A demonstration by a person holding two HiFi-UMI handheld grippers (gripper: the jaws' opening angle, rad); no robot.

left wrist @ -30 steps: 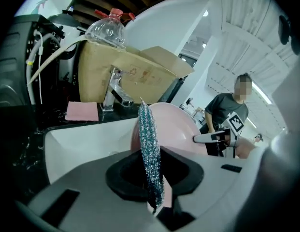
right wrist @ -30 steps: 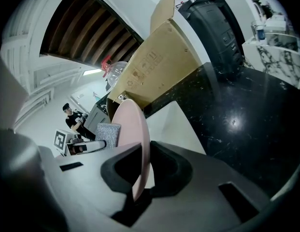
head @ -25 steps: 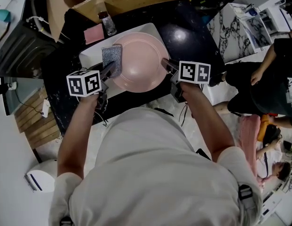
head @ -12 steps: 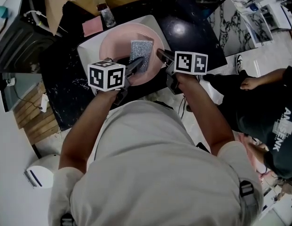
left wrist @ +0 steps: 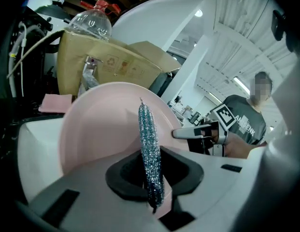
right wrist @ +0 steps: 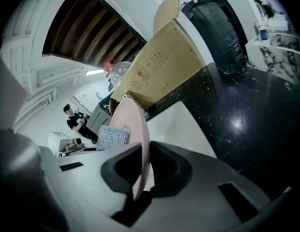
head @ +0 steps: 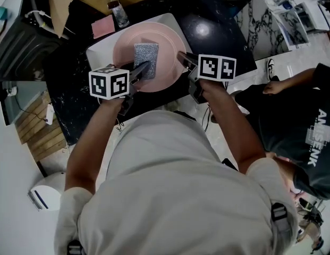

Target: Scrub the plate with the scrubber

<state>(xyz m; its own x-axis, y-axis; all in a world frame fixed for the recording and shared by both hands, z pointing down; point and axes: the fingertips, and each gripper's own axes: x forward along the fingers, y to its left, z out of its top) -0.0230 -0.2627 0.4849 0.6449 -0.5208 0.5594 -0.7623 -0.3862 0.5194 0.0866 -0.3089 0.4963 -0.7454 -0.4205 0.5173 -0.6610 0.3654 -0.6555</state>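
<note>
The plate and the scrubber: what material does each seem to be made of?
The plate looks like plastic or melamine: even pale pink, smooth, soft sheen, thin rim; glazed ceramic is possible. The scrubber looks like a flat pad covered in silvery metallic mesh: it glitters with a fine woven grain.

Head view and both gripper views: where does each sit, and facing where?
Head view: on the head, facing steeply down at plate; shows forearms, left gripper, right gripper.
Left gripper view: on that gripper, along jaws shut on scrubber.
Right gripper view: on that gripper, along jaws shut on plate's rim.
All share plate and scrubber.
</note>
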